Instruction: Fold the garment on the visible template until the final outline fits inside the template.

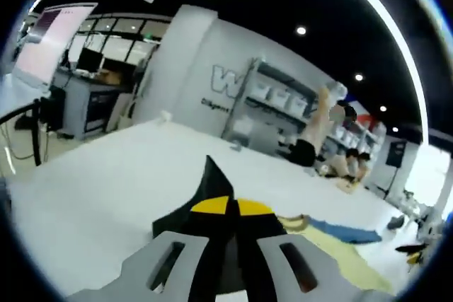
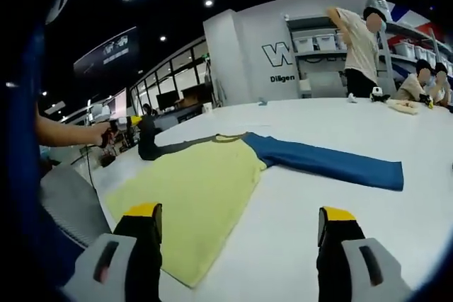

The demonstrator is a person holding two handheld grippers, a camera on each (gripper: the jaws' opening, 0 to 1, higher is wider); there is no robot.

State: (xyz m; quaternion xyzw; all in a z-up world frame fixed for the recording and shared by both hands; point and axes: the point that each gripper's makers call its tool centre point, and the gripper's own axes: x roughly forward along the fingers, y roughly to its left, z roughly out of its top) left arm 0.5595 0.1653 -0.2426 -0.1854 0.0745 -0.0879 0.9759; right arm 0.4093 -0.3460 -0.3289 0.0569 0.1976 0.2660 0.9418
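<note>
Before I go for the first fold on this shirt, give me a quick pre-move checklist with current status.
1. Right gripper open, jaws spread wide over the table: ok.
2. Left gripper open: not ok, jaws look shut.
3. Garment lies flat, yellow body toward the right gripper, blue sleeve stretched out sideways: ok.
4. Other sleeve free: cannot tell; a dark part sits at the far corner, near the other gripper.
5. Template outline visible: cannot tell; no marking shows on the white table.
6. People at the shelves stand clear of the garment: ok.
</note>
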